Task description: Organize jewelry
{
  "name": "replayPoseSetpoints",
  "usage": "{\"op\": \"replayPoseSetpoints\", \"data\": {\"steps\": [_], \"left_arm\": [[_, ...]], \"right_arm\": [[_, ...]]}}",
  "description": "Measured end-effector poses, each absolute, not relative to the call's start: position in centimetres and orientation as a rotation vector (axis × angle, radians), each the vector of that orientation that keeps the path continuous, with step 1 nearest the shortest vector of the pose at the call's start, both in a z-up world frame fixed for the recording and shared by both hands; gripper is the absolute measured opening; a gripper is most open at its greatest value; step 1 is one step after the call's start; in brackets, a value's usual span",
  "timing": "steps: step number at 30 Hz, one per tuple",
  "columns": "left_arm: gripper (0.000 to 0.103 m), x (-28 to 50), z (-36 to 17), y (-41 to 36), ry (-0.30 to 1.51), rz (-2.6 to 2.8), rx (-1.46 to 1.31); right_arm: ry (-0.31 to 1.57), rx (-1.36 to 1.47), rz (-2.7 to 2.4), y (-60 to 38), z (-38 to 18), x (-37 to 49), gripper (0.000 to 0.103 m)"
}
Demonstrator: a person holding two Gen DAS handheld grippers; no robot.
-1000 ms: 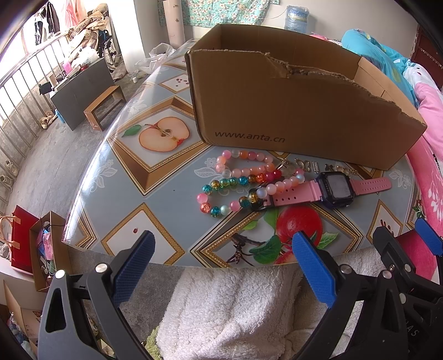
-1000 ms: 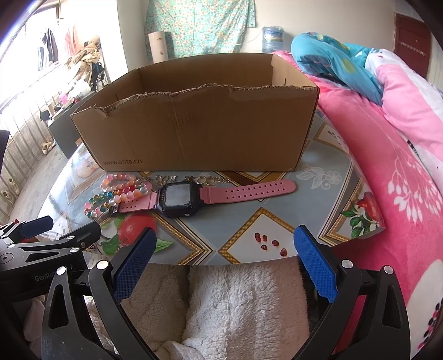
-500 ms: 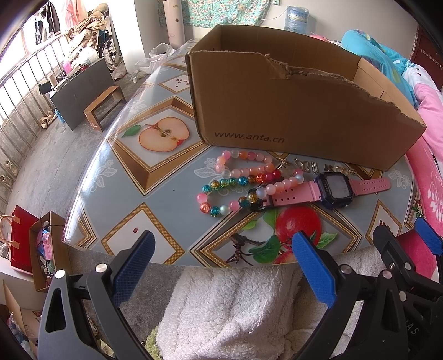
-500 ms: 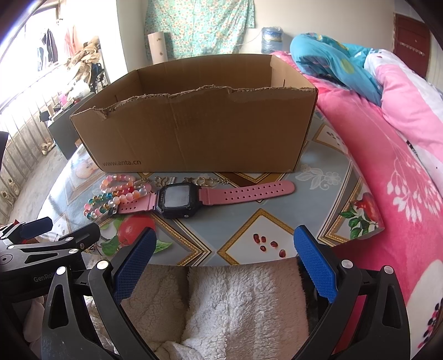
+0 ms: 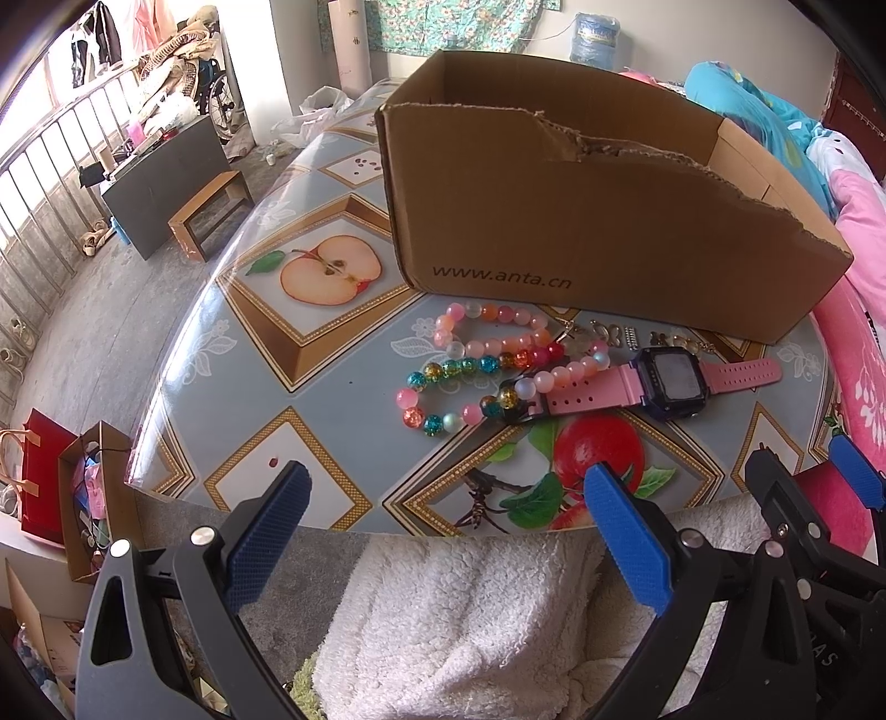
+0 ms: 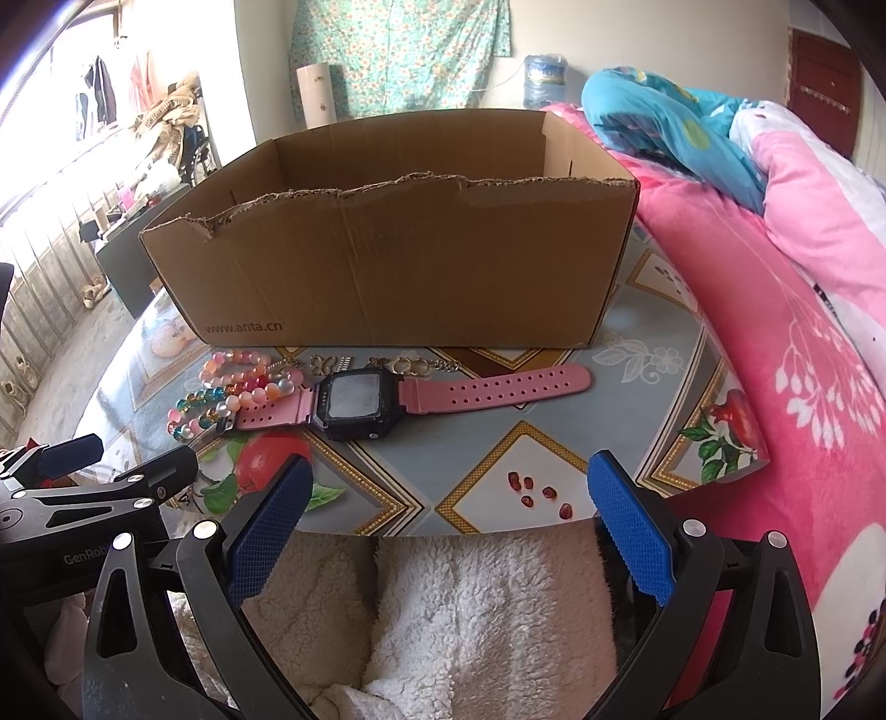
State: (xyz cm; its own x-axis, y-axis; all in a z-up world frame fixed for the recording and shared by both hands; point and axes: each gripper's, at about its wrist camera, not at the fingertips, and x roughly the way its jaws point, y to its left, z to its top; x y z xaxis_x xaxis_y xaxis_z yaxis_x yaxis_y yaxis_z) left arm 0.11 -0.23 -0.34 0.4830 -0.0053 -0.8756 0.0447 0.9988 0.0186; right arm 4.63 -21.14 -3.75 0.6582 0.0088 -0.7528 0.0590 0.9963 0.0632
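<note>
Domestic room: railed window at 9 to 10 o'clock in the left wrist view, floral curtain [image 6: 398, 52] on the far wall at 12 o'clock, a bed with pink bedding [image 6: 786, 310] along 2 to 4 o'clock in the right wrist view. A low wooden stool [image 5: 213, 213] stands on the floor at 10 o'clock, well apart from the work area.

The tabletop [image 5: 310, 343] carries a glossy fruit-print cover. An open cardboard box [image 5: 581, 221] with a torn near rim stands on it at 12 o'clock, its printed wall facing the cameras. This wall stands between both tools and the box interior; the interior floor is not visible.

All jewelry lies on the tabletop in front of the box, none seen inside it. A pink-strapped watch [image 6: 360, 401] lies flat, strap stretched toward 3 o'clock. The multicoloured bead bracelet [image 5: 470, 387] overlaps the watch's buckle end at the 9 o'clock side. A pink bead bracelet [image 5: 487, 327] lies just beyond it, near the box wall. Small metal chain pieces [image 6: 410, 364] sit between watch and box, too small to identify further.

A white fleece garment [image 6: 476, 609] fills the near foreground below the tabletop edge.

Left tool [image 5: 443, 531]: jaws spread wide, holding nothing, at 6 o'clock, short of the tabletop edge. Right tool [image 6: 446, 526]: jaws likewise wide apart, empty, same standoff. The two tools are side by side, each visible in the other's view.
</note>
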Motion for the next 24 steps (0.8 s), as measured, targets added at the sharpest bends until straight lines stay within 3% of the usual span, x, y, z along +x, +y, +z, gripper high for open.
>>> {"op": "replayPoseSetpoints", "data": {"steps": [24], "left_arm": [[0.097,0.15,-0.30,-0.22,1.062,-0.050,0.042]], "right_arm": [[0.839,0.090,-0.038,-21.17,-3.79,4.48,0.095]]}}
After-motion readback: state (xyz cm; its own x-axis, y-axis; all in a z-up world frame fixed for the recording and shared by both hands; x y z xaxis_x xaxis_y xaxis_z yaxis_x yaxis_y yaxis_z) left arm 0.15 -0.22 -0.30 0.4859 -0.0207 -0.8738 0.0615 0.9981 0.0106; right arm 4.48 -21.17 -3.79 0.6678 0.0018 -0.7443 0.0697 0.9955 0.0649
